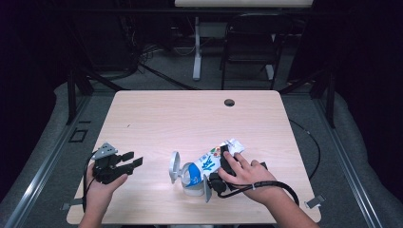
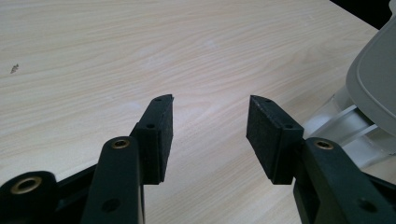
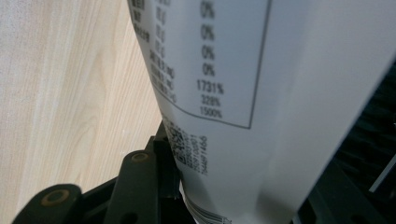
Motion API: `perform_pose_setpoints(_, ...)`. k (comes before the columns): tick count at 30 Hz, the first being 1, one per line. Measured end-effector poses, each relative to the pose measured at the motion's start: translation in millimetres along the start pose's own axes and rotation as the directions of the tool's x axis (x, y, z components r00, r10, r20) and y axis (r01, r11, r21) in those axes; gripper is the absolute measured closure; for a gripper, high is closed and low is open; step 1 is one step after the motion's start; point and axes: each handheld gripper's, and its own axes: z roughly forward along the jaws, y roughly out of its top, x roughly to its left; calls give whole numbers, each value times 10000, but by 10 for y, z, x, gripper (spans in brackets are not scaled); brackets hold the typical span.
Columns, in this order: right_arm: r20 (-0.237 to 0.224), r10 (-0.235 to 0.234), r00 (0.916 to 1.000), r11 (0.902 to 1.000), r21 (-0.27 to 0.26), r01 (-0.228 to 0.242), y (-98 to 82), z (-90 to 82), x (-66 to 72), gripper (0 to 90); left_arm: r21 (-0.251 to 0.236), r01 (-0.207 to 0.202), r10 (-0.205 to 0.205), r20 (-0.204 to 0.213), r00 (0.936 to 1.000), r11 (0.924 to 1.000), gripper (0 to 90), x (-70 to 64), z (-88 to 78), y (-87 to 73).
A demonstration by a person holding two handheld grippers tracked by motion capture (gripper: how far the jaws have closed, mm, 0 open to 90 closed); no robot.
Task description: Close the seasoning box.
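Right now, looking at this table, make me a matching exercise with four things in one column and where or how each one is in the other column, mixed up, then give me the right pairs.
Things:
1. left hand-held gripper
2. right hand-held gripper
3. carton
4. round hole

Places or states:
A. lying on its side on the table, printed in white and blue
B. near the table's far edge
C. jaws open over bare wood, nothing between them
D. jaws closed on the carton

Pairs: 1-C, 2-D, 3-A, 4-B
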Motion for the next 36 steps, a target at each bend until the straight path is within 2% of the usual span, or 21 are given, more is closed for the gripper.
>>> perform_pose_setpoints(2, 26, -142, 9999, 9998, 161, 142, 6, -13, -11, 578, 4, 20, -20, 0, 10000, 10000, 516, -1, 3, -1)
perform_pose_setpoints(36, 248, -274, 9993, 9996, 25, 274, 12, -39, 3, 591, 26, 88, -88, -14, 10000, 10000, 516, 14, 6, -12)
